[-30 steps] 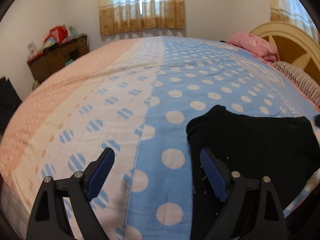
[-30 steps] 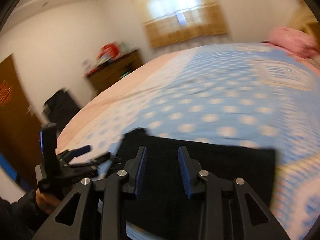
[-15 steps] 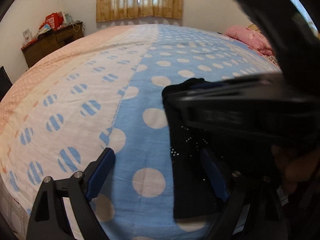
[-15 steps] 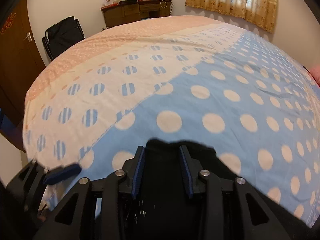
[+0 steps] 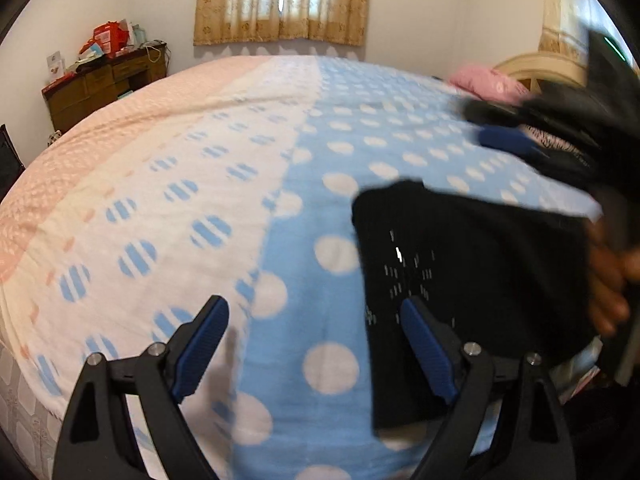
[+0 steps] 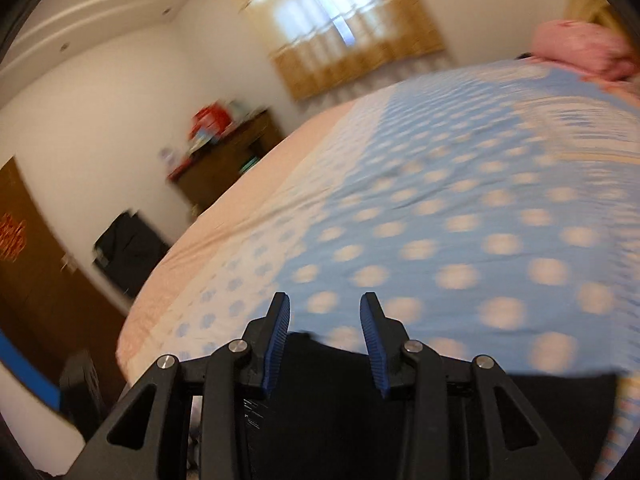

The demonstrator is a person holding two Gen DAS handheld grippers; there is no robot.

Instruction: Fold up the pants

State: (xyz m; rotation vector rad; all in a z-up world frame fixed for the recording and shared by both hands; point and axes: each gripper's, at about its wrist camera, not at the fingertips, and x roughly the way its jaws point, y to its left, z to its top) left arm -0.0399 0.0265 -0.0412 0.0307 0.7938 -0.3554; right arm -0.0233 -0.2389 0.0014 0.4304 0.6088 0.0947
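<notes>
Both my wrist cameras look low across the bed (image 5: 248, 200) toward the curtained window (image 6: 340, 36), sharing the black pants (image 5: 472, 264).

You face a bed (image 5: 248, 168) spread with a pink, cream and blue dotted cover. Beyond it, a window with tan curtains (image 5: 280, 0) glows with daylight in the white wall (image 5: 440, 8). To your left stands a cluttered brown wooden dresser (image 5: 104, 84). A pink pillow (image 5: 484, 84) lies by the cream headboard (image 5: 532, 68), and a brown door (image 6: 28, 264) shows in the right wrist view.
</notes>
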